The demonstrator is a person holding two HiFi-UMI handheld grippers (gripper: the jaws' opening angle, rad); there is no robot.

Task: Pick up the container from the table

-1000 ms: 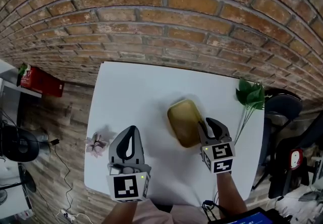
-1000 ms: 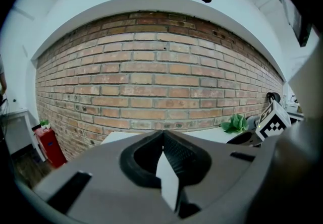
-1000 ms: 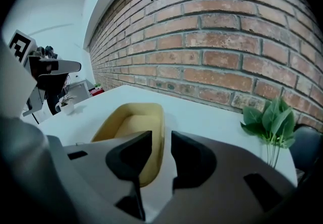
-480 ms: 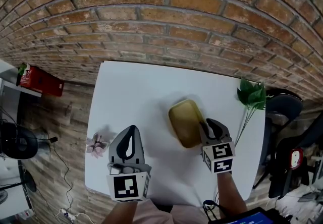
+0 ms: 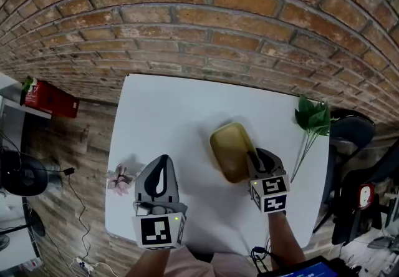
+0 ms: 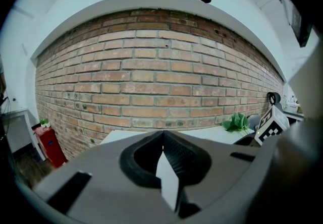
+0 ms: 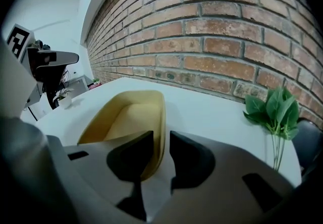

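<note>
Right gripper (image 7: 160,141) fingers (image 7: 189,159) narrower than before, closing; container (image 7: 128,117) rim between them.

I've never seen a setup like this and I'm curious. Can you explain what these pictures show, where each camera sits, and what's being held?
There is no robot here. A person holds a two-jaw gripper in each hand, and the marker cubes are part of those grippers. The head view comes from a camera on the person's head, looking down at a white table beside a brick wall. The other two views come from cameras riding on the grippers, each looking along its own jaws. On the table lie a yellow container, a green leafy sprig and a small pink flower. The left gripper is shut with nothing in it. The right gripper straddles the container's wall, one jaw inside and one outside, and its jaws are closing. The container sits on the table.
</note>
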